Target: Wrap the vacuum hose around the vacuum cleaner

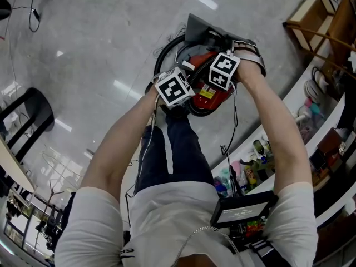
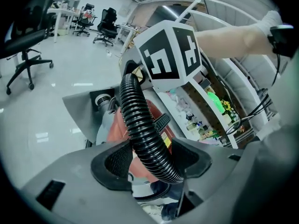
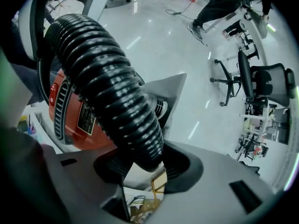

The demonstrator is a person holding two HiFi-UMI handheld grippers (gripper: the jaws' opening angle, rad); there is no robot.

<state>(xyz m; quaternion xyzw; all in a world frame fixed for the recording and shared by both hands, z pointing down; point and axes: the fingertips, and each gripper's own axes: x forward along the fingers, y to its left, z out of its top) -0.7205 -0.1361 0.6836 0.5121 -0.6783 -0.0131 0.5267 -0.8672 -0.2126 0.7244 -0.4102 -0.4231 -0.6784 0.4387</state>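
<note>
A red vacuum cleaner [image 1: 210, 96] stands on the glossy floor in front of the person's feet, with a grey wedge-shaped part [image 1: 197, 26] beyond it. Its black ribbed hose [image 1: 164, 50] loops around the far left side of the body. My left gripper [image 2: 154, 161] is shut on the hose [image 2: 140, 125], which rises between the pads toward the right gripper's marker cube [image 2: 170, 55]. My right gripper [image 3: 149, 164] is shut on a thick stretch of hose [image 3: 110, 92] just above the red body [image 3: 70, 120]. From the head view both marker cubes [image 1: 175, 89] [image 1: 223, 70] hide the jaws.
Shelves with bottles and small goods [image 1: 261, 154] run along the right, close to the vacuum. A wooden frame [image 1: 322, 15] stands at the far right. Office chairs stand at the left [image 1: 28, 115] and farther off [image 3: 252, 83]. The person's dark trouser legs [image 1: 172, 149] are near the vacuum.
</note>
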